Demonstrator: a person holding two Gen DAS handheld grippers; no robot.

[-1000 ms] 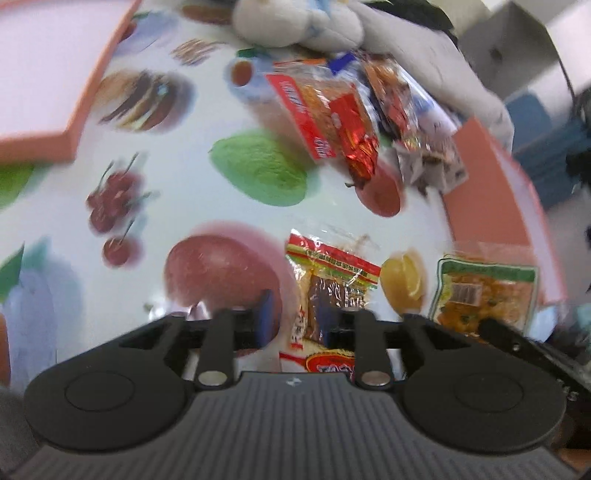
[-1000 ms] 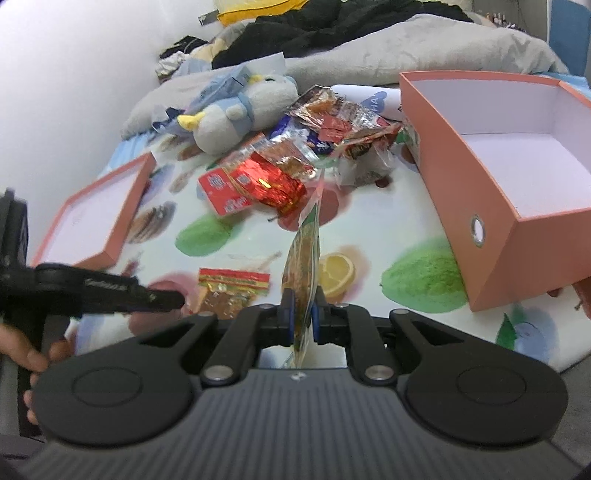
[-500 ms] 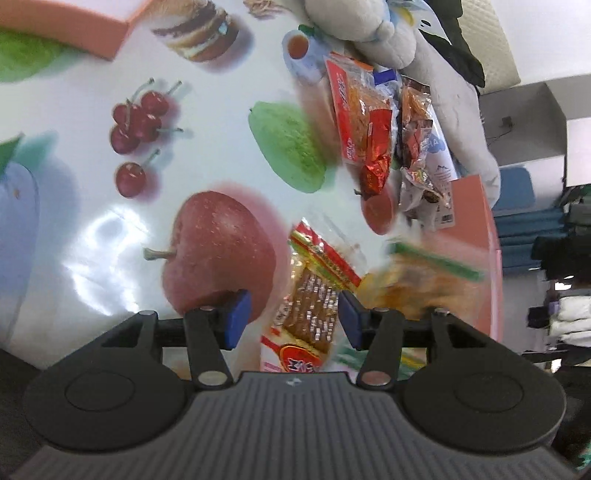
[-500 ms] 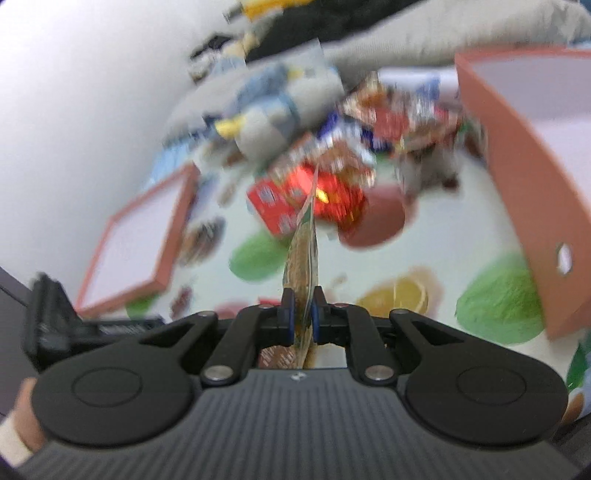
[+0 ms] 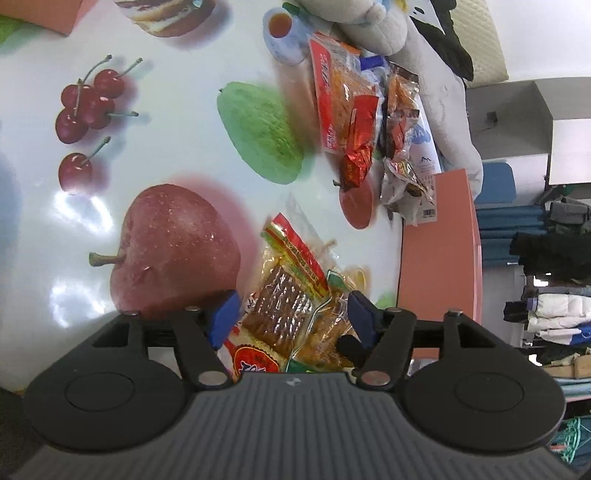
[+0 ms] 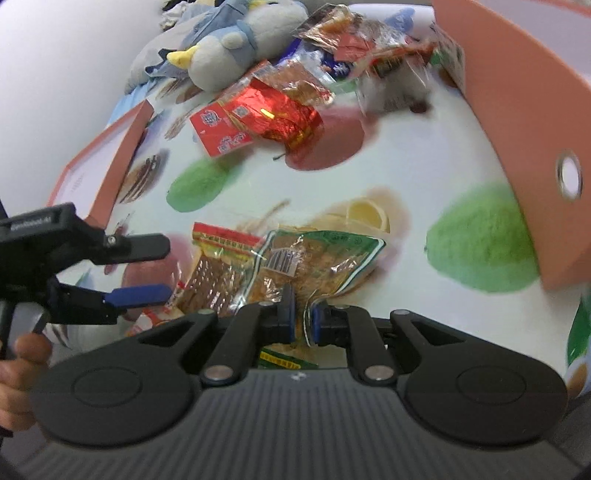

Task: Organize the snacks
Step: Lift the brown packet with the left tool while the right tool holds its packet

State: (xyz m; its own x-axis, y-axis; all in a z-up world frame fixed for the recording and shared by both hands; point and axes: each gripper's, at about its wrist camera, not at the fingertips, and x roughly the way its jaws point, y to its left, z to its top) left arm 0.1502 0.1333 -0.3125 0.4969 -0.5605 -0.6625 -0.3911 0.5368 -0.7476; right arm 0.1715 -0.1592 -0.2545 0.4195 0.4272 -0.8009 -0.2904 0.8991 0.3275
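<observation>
A red-edged snack packet (image 5: 284,295) (image 6: 218,266) lies flat on the fruit-print tablecloth (image 5: 166,147). A green-edged snack packet (image 6: 325,258) (image 5: 330,321) lies beside it and overlaps its edge. My right gripper (image 6: 302,317) is shut on the green packet's near edge. My left gripper (image 5: 291,317) (image 6: 147,269) straddles both packets low over the cloth. Its jaws are opening and the blue pads (image 5: 223,319) stand clear of the wrappers. A hand (image 6: 22,354) holds the left gripper's handle.
An open orange box (image 6: 517,110) (image 5: 439,240) stands to the right. Its lid (image 6: 99,166) lies at the left. A pile of several snack packets (image 6: 277,114) (image 5: 347,110) sits farther back, in front of a plush toy (image 6: 236,48) (image 5: 369,22).
The right gripper came down and the green packet went from hanging edge-on to lying next to the red one. The left gripper's jaws spread wider and its view rolled.
</observation>
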